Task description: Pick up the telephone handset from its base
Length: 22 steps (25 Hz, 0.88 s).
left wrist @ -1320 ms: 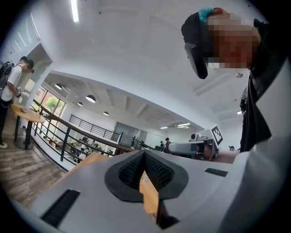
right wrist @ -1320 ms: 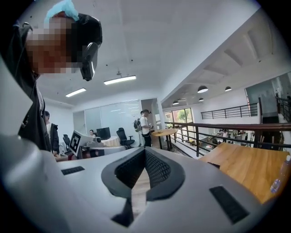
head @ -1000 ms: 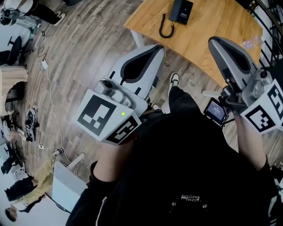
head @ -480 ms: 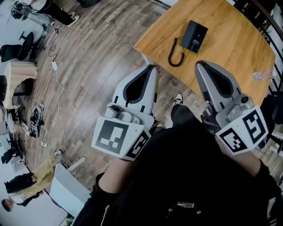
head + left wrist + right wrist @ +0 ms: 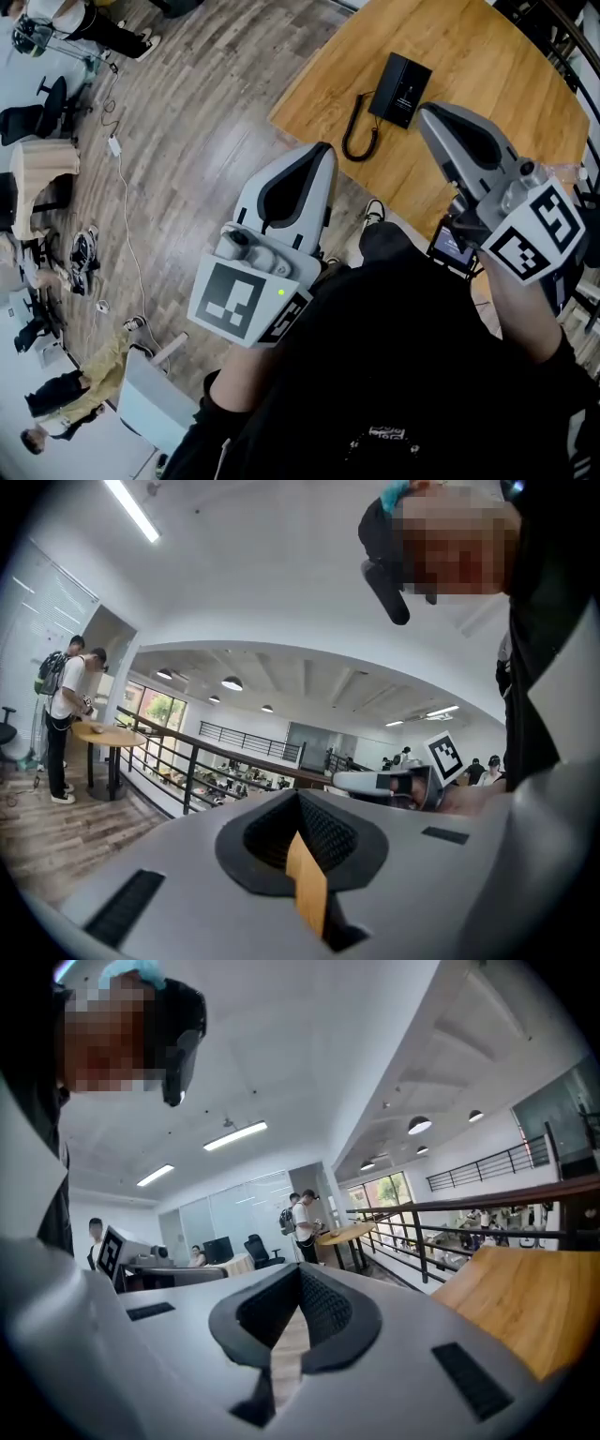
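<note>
Sitting on the table (image 5: 487, 56), the telephone (image 5: 405, 89) bears illegible print.

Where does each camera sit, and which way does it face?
Head view: on the head, facing steeply down at table and phone; torso, left gripper, right gripper show.
Left gripper view: on that gripper, facing level toward a railing; its shut jaws show.
Right gripper view: on that gripper, level, past the table edge; its shut jaws show.
Shared: head and right gripper views both show the table.
</note>
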Each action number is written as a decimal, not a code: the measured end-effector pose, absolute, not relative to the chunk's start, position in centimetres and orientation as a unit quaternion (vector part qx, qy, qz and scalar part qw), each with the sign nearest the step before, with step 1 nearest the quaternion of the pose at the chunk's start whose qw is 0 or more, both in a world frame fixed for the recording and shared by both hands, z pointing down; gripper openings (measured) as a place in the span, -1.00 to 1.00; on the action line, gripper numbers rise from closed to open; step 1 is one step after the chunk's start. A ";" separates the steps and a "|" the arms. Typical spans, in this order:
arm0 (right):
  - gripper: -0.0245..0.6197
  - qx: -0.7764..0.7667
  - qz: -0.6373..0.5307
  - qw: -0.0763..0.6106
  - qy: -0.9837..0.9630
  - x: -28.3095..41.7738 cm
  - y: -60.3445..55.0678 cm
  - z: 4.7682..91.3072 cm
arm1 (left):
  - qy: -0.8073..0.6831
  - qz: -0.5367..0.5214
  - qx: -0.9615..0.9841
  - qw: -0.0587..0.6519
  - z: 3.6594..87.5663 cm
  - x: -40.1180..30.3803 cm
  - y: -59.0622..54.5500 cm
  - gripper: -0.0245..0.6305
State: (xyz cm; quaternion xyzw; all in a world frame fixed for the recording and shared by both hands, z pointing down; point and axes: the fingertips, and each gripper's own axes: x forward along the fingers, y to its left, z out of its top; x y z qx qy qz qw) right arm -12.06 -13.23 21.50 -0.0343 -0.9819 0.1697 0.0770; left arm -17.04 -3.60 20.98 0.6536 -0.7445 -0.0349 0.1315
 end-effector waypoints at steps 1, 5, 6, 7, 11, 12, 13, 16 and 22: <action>-0.88 -0.027 0.175 0.075 -0.981 -12.0 -14.7 21.6 | -0.743 -0.036 0.654 0.135 21.4 -17.4 -4.2 -0.92; -0.88 -0.009 0.175 0.074 -0.982 -10.8 -19.0 22.7 | -0.731 -0.053 0.663 0.154 22.9 -17.5 -7.6 -0.92; -0.88 -0.003 0.179 0.074 -0.981 -10.4 -19.9 22.9 | -0.724 -0.057 0.670 0.157 22.9 -17.2 -8.6 -0.92; -0.88 0.002 0.183 0.073 -0.980 -10.2 -20.7 23.1 | -0.715 -0.060 0.678 0.159 22.8 -17.0 -9.6 -0.92; -0.88 0.009 0.206 0.072 -0.976 -9.1 -23.0 23.6 | -0.692 -0.055 0.699 0.171 22.8 -16.0 -13.0 -0.92; -0.88 0.009 0.211 0.072 -0.975 -8.7 -23.4 23.8 | -0.690 -0.054 0.701 0.175 22.9 -15.8 -13.7 -0.92; -0.88 0.009 0.216 0.071 -0.974 -8.4 -23.7 24.1 | -0.687 -0.053 0.702 0.179 23.1 -15.5 -14.3 -0.92; -0.88 0.011 0.230 0.070 -0.971 -7.4 -24.6 24.7 | -0.676 -0.055 0.709 0.193 23.7 -14.3 -15.9 -0.92; -0.88 0.007 0.230 0.051 -0.972 -5.7 -25.0 23.9 | -0.641 -0.048 0.742 0.191 23.4 -11.7 -18.4 -0.92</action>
